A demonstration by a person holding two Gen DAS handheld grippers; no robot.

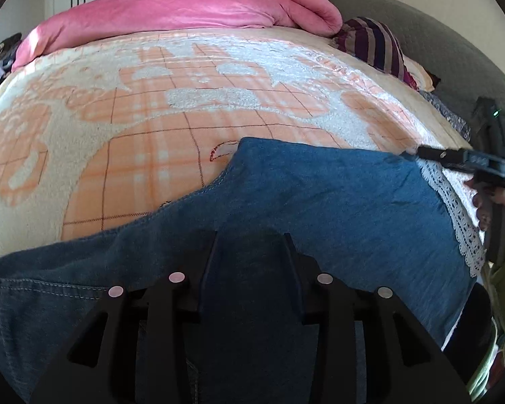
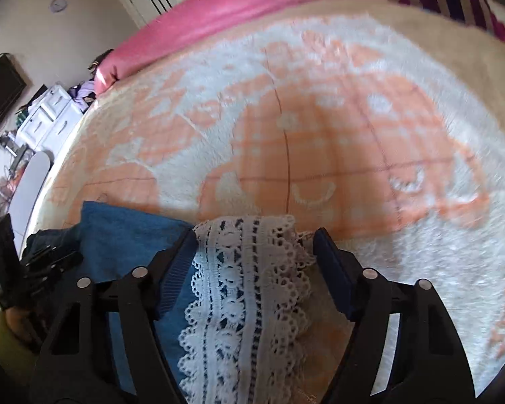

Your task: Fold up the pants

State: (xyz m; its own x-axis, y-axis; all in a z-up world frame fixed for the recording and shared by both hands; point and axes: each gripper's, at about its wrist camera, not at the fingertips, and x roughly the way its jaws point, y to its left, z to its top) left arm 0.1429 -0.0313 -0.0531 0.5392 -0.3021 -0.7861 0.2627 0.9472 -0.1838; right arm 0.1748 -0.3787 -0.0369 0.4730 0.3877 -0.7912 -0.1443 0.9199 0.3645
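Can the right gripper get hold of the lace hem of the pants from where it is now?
Probably yes. The right gripper is open, its fingers either side of the white lace hem of the denim pants. Nothing lies between them, so closing should catch the lace.

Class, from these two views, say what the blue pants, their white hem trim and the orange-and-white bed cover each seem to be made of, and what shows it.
Blue pants: apparently denim, matte, with a woven texture and pale topstitched seams.
White hem trim: openwork lace, probably cotton crochet; holes and scalloped edges show.
Orange-and-white bed cover: a fuzzy plush or fleece blanket, judging by its soft nap; the fibre can't be told.
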